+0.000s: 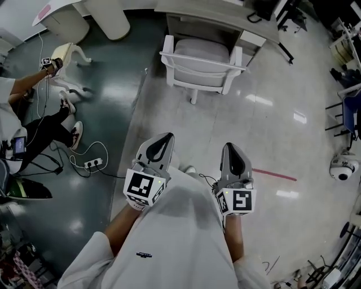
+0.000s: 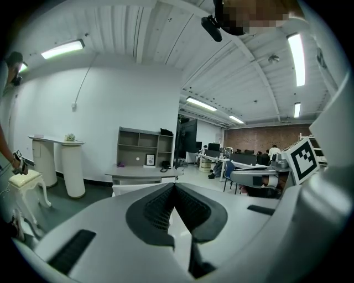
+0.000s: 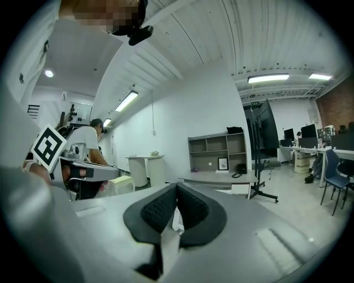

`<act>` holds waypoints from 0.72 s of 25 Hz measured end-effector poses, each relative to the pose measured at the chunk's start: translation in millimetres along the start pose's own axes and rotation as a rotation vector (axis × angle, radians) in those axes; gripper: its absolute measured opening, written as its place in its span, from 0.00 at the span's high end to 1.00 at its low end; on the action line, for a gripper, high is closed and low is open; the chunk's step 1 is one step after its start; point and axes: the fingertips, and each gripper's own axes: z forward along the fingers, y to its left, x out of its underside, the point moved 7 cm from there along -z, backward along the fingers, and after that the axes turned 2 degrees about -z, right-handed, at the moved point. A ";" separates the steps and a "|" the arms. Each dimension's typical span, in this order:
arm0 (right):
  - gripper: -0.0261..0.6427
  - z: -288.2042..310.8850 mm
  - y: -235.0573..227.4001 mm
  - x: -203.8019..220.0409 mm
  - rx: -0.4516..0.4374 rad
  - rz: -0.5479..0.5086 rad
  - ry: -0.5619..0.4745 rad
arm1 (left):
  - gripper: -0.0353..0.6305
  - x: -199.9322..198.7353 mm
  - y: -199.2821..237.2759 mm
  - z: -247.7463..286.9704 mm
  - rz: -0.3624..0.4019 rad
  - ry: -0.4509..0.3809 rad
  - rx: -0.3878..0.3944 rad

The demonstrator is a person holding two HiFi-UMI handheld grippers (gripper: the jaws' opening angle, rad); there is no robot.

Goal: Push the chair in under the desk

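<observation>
– White chair [image 1: 203, 65], well ahead of you: its front is at the edge of the desk [image 1: 223, 16], and most of the seat is out on the pale floor.

– And my grippers?

– Left gripper [image 1: 163, 139] and right gripper [image 1: 232, 149] are both clenched with nothing between the jaws, held close to your body and far from the chair.

– So I walk up and shove?

– I'd set both closed tips against the backrest's top rail, one near each armrest, and press evenly. An uneven push would likely slew it into the desk's side panel. I can't tell whether the base rolls, so start gently.

– Anything in the way?

– The path looks free. A power strip [image 1: 93, 163] with its cable lies to the left on the dark floor, near a seated person beside a cream stool [image 1: 70, 53]. A strip of red tape [image 1: 274, 175] marks the floor on the right.
</observation>
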 end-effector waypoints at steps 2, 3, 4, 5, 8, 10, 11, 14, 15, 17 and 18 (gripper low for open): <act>0.94 7.2 -4.0 -4.9 -0.012 -0.005 -0.002 | 0.94 -6.2 2.0 6.6 0.003 -0.005 -0.005; 0.94 13.7 -5.8 -7.1 -0.016 -0.007 -0.002 | 0.94 -9.7 5.3 11.4 0.005 -0.008 -0.007; 0.94 20.9 -7.6 -8.3 -0.018 -0.006 -0.002 | 0.94 -13.0 9.2 16.8 0.007 -0.011 -0.008; 0.94 28.4 -9.4 -9.0 -0.020 -0.005 -0.003 | 0.94 -15.9 13.5 22.8 0.007 -0.014 -0.008; 0.94 55.0 -16.2 -10.7 -0.023 -0.014 0.001 | 0.94 -17.5 30.5 47.7 -0.002 -0.007 -0.002; 0.94 76.9 -21.9 -9.2 -0.014 -0.016 0.007 | 0.94 -17.6 45.8 69.3 -0.010 0.004 0.005; 0.94 88.5 -24.9 -8.9 -0.007 -0.019 0.010 | 0.94 -19.8 53.9 80.1 -0.011 0.006 0.009; 0.94 124.9 -33.2 -14.7 0.005 -0.042 0.022 | 0.94 -36.0 80.0 112.7 -0.002 0.001 0.024; 0.94 138.4 -36.1 -18.2 0.009 -0.043 0.026 | 0.94 -43.9 89.9 124.1 0.001 0.000 0.031; 0.94 167.7 -41.7 -25.8 0.018 -0.038 0.032 | 0.94 -59.4 110.8 146.2 0.000 -0.003 0.045; 0.94 182.3 -44.1 -29.6 0.024 -0.037 0.035 | 0.94 -66.0 120.7 156.3 -0.002 -0.005 0.054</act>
